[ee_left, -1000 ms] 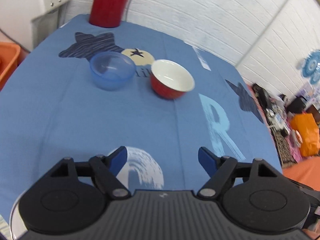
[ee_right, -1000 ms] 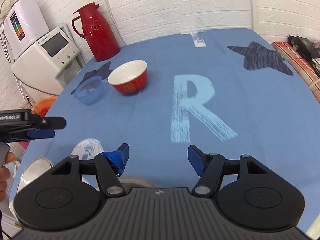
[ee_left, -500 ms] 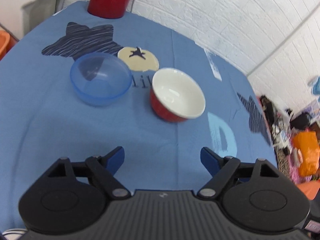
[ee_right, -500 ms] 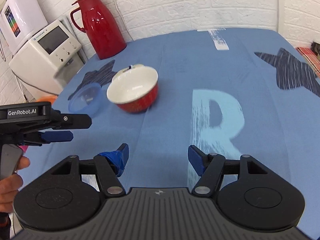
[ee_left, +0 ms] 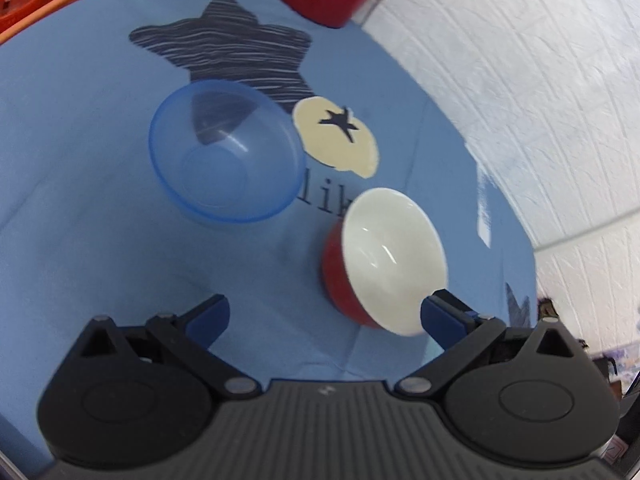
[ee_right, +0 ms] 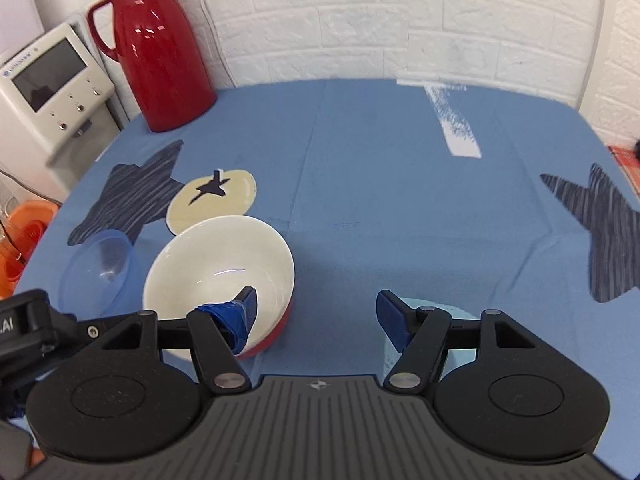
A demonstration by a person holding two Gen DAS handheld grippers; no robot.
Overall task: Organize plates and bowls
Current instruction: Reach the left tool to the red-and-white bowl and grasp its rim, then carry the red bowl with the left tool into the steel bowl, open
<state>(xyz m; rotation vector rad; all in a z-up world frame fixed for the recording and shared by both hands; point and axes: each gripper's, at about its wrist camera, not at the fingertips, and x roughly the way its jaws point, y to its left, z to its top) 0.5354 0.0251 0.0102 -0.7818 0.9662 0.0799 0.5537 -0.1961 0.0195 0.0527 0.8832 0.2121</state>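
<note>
Closing in: right gripper [ee_right: 316, 314] looks nearest the red bowl [ee_right: 218, 276]; its taped finger sits over the rim, lower left of frame
Left gripper [ee_left: 324, 312]: spread wide, holding nothing; red bowl [ee_left: 384, 260] at its right finger, blue plastic bowl [ee_left: 226, 152] farther, upper left
Right fingers: wide apart, nothing held
Hard to tell: whether the finger touches the rim; no plates visible
Thermos [ee_right: 158, 46]: back left on the tablecloth [ee_right: 380, 200]
</note>
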